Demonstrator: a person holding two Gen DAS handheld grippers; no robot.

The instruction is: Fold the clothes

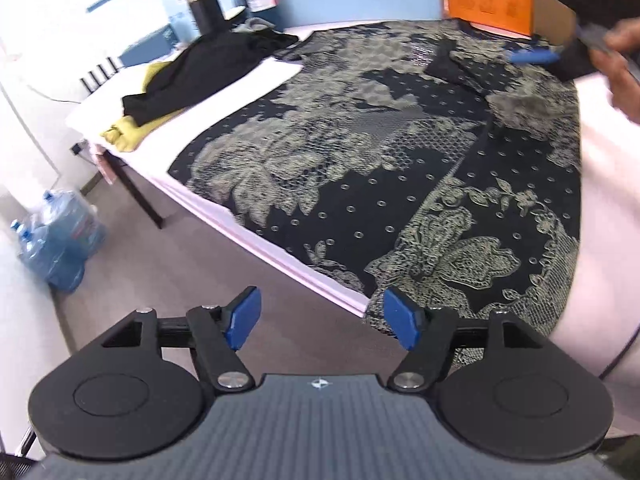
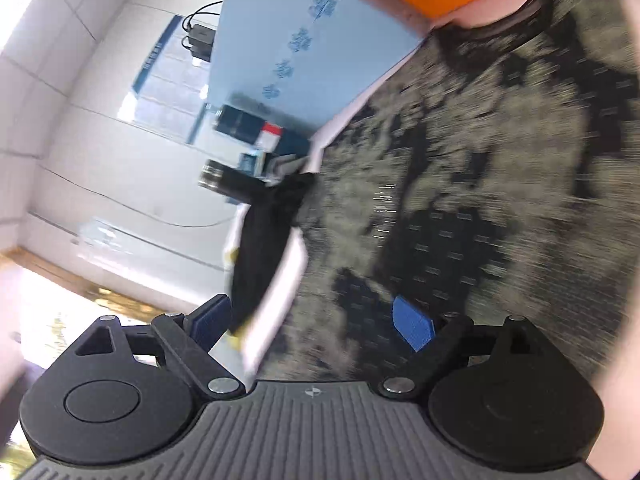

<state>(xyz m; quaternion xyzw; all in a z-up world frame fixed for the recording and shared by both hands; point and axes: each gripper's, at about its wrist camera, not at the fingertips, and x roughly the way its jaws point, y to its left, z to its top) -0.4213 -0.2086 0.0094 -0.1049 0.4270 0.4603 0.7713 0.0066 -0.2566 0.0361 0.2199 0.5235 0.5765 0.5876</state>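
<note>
While the black garment with pale lace-print pattern (image 1: 384,152) lies spread flat across the white-covered bench (image 1: 248,76), both hand-held grippers, left (image 1: 322,322) and right (image 2: 312,322), gape empty; next, grab an edge to fold.

A table (image 1: 276,248) under a white cover carries a black patterned garment (image 1: 400,168) spread flat across most of it, with a black garment (image 1: 208,68) over a yellow one (image 1: 128,132) at its far corner.
</note>
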